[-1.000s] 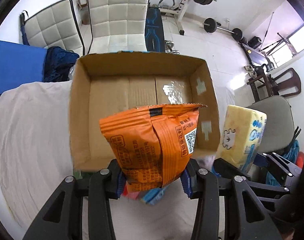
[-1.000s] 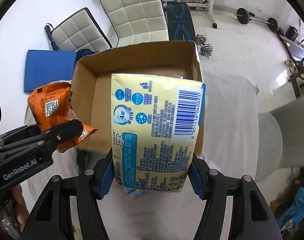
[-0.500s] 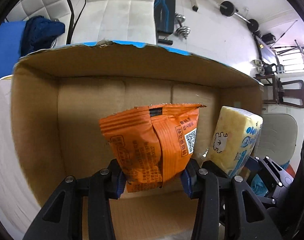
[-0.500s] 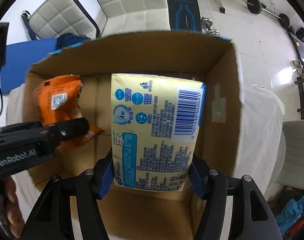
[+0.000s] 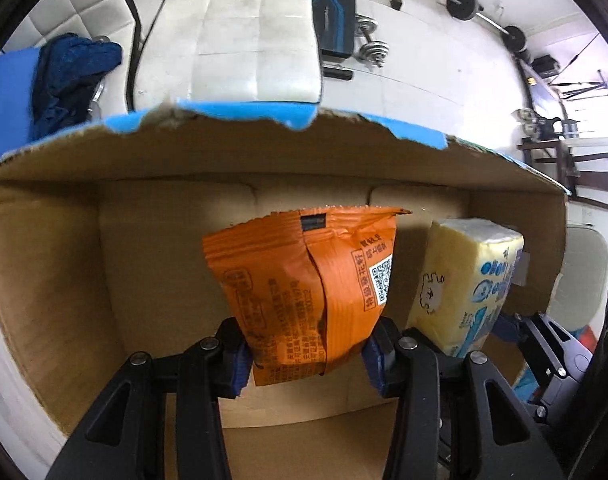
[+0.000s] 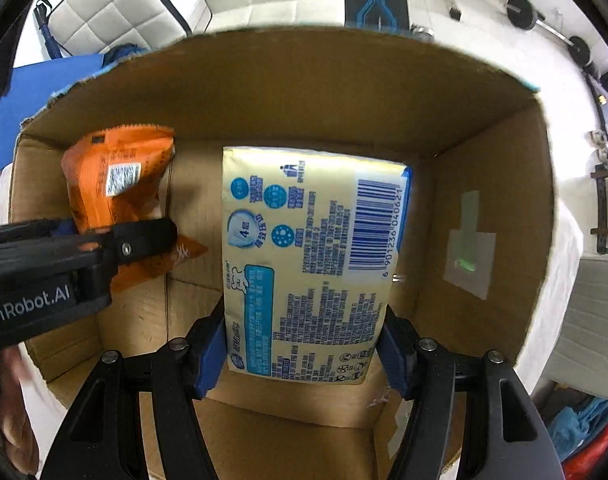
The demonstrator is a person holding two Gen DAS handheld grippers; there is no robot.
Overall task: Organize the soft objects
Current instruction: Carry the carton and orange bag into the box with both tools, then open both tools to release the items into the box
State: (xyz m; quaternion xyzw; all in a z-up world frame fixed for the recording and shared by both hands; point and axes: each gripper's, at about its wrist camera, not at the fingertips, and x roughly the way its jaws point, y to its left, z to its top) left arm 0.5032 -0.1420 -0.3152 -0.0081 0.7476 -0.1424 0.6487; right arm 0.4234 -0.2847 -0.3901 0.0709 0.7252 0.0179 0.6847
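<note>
My left gripper (image 5: 306,354) is shut on an orange snack packet (image 5: 304,280) and holds it upright inside an open cardboard box (image 5: 43,280). My right gripper (image 6: 304,356) is shut on a yellow tissue pack (image 6: 304,256) and holds it inside the same box (image 6: 484,160), to the right of the packet. The tissue pack also shows in the left wrist view (image 5: 464,280). The orange packet (image 6: 115,176) and the left gripper (image 6: 135,240) show at the left of the right wrist view.
The box stands on a white cloth (image 6: 560,280). Its far rim has torn blue tape (image 5: 239,114). White padded chairs (image 5: 239,32), a blue cloth bundle (image 5: 67,76) and gym weights (image 5: 368,48) lie beyond it. A grey chair (image 5: 580,280) is to the right.
Both grippers have moved forward and down into the box with their loads. The box walls now surround both packs. Neither grip has changed.
</note>
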